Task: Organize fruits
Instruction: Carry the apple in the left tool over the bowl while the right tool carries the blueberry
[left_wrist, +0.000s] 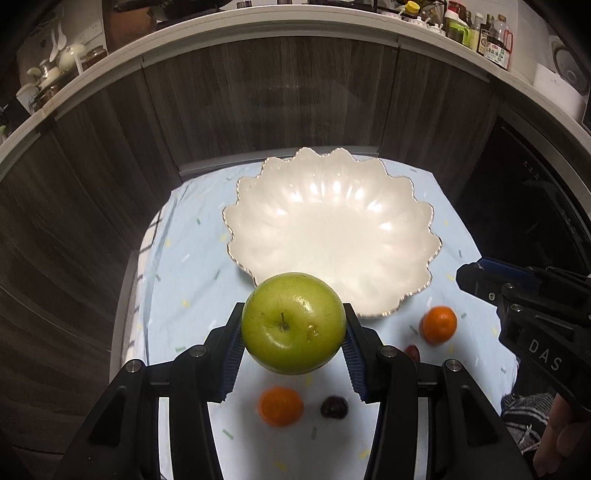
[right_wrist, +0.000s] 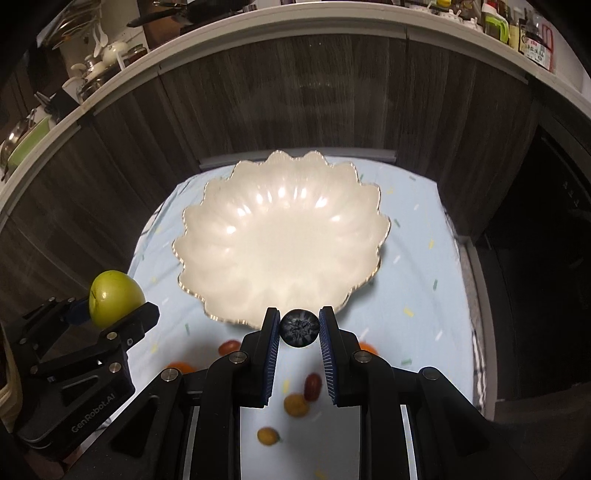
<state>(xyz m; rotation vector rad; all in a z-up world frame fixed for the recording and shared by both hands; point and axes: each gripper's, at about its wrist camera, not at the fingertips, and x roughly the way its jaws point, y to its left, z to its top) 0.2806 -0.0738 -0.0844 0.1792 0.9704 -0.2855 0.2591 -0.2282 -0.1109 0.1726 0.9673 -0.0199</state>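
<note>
Green apple (left_wrist: 293, 323), glossy, clamped in left hand-held gripper (left_wrist: 293, 332); right hand-held gripper (right_wrist: 299, 328) pinches a dark blueberry (right_wrist: 299, 328).

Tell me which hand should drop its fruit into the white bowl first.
Right, probably. Its tongs hold the blueberry right at the bowl's near rim. The left tongs grip the green apple slightly short of the rim, off to the side.

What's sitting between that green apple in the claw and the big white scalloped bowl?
Nothing: in the left wrist view the green apple, gripped by the left gripper, overlaps the white bowl rim.
</note>
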